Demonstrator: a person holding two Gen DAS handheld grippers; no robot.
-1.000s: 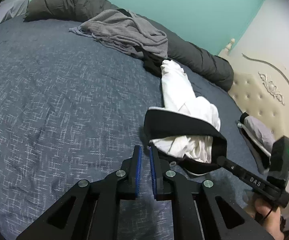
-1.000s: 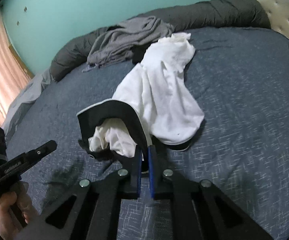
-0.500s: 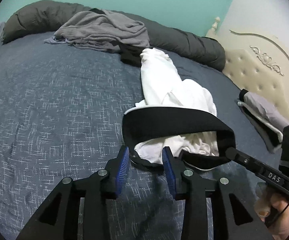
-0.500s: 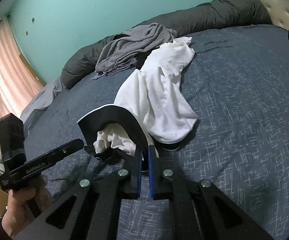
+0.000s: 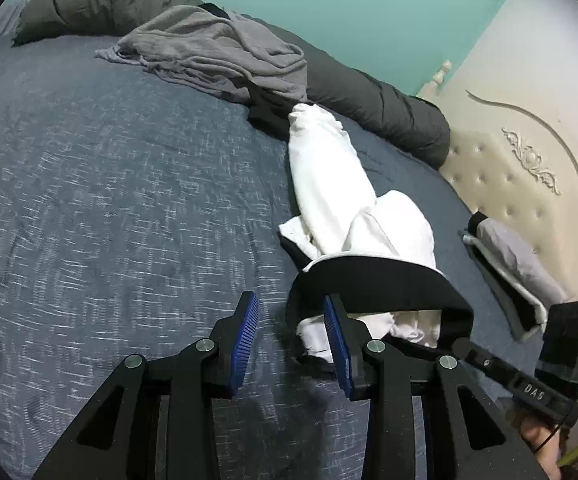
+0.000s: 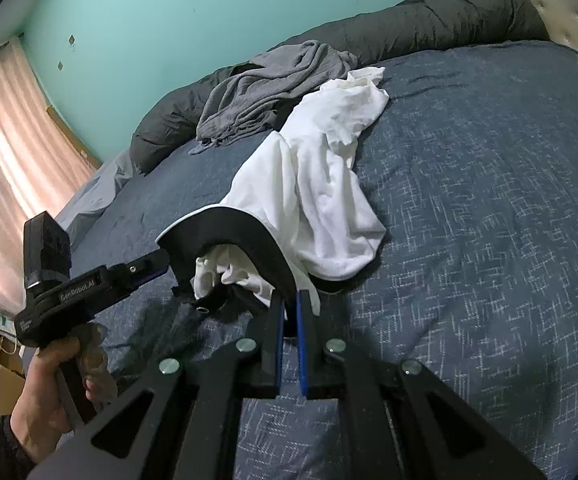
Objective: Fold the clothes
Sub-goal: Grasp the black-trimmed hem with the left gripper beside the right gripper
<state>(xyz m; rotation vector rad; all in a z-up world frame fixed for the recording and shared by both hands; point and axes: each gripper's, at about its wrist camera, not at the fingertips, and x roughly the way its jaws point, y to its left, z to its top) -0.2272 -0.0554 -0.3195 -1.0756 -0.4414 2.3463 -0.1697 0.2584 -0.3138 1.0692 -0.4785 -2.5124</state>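
A white garment [image 5: 329, 184] with a black waistband [image 5: 377, 284] lies stretched across the blue-grey bed; it also shows in the right wrist view [image 6: 313, 184]. My right gripper [image 6: 289, 300] is shut on the black waistband [image 6: 249, 232] and holds it lifted in an arch. My left gripper [image 5: 289, 316] is open, close to the waistband's left end, which sits at its right finger [image 5: 335, 332]. The left gripper also shows in the right wrist view [image 6: 157, 262], and the right gripper in the left wrist view [image 5: 465, 346].
A crumpled grey garment [image 5: 217, 52] lies at the far side on a dark grey rolled duvet [image 5: 369, 96]. A folded grey and black item [image 5: 509, 264] lies by the cream tufted headboard [image 5: 529, 184]. Pink curtains [image 6: 5, 152] hang at the left.
My left gripper has opened from shut to wide and moved up to the waistband's left end. My right gripper has stayed shut on the waistband, holding it up.
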